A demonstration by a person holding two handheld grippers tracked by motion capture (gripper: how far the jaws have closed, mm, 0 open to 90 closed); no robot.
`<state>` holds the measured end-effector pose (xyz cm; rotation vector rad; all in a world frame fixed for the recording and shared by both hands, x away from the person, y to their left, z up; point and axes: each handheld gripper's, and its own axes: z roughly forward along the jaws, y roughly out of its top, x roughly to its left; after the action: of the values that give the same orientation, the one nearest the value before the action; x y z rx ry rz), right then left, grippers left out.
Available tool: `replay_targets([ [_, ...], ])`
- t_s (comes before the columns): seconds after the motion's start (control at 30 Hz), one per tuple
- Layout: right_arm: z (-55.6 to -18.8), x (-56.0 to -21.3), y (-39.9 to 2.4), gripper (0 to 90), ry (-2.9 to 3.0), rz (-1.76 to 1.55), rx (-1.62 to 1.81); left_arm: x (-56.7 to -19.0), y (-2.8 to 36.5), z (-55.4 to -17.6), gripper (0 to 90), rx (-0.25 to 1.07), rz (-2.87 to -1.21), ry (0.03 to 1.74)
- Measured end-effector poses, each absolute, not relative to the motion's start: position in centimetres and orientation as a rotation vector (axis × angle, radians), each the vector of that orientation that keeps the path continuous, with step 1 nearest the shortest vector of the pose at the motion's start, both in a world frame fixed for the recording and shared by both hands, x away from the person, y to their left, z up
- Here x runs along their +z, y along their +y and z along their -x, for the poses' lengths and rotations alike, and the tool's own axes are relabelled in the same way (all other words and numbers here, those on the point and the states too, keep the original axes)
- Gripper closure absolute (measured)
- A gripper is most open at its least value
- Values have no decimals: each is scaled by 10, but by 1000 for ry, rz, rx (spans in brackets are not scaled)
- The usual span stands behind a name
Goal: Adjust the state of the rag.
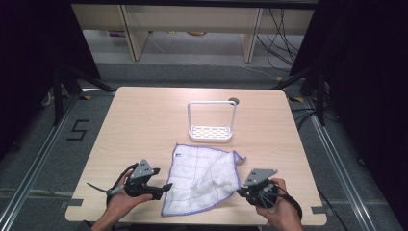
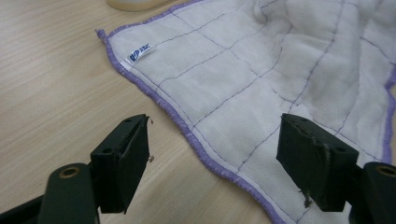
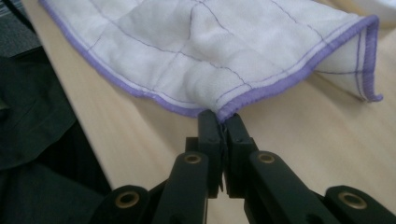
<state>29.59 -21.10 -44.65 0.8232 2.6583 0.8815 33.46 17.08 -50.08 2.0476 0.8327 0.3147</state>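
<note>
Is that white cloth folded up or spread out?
Mostly spread: the white cloth lies open on the table, slightly rumpled, one corner pinched in the right gripper.

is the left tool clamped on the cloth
No, the left tool stands open, its jaws wide apart over the cloth's purple edge without pinching it.

Bright even overhead light, dark surrounds, soft shadows, close foregrounds blurred.
</note>
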Motion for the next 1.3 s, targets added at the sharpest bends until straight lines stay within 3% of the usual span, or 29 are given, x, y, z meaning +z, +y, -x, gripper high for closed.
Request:
replay_targets([
  [0.23,-265,-462,-233,879,2720,-932,820,-502,169,-335,248,303,-2066,837],
  [0.43,-264,-471,-239,850,2731,-941,759,-503,168,-335,248,297,-2047,843],
  [0.53,-263,-469,-242,716,2717,-1058,727,-502,169,-337,248,303,-2054,839],
  [0.7,-269,-457,-251,595,2630,-1073,778,-501,169,-341,247,312,-2055,841],
  [0.87,-285,-446,-254,516,2527,-1093,802,-500,166,-349,247,332,-2051,860],
  [1.07,-329,-447,-258,487,2404,-1144,884,-498,170,-371,250,353,-1981,923],
  [1.3,-370,-454,-251,471,2341,-1182,914,-500,169,-395,248,392,-2025,958],
])
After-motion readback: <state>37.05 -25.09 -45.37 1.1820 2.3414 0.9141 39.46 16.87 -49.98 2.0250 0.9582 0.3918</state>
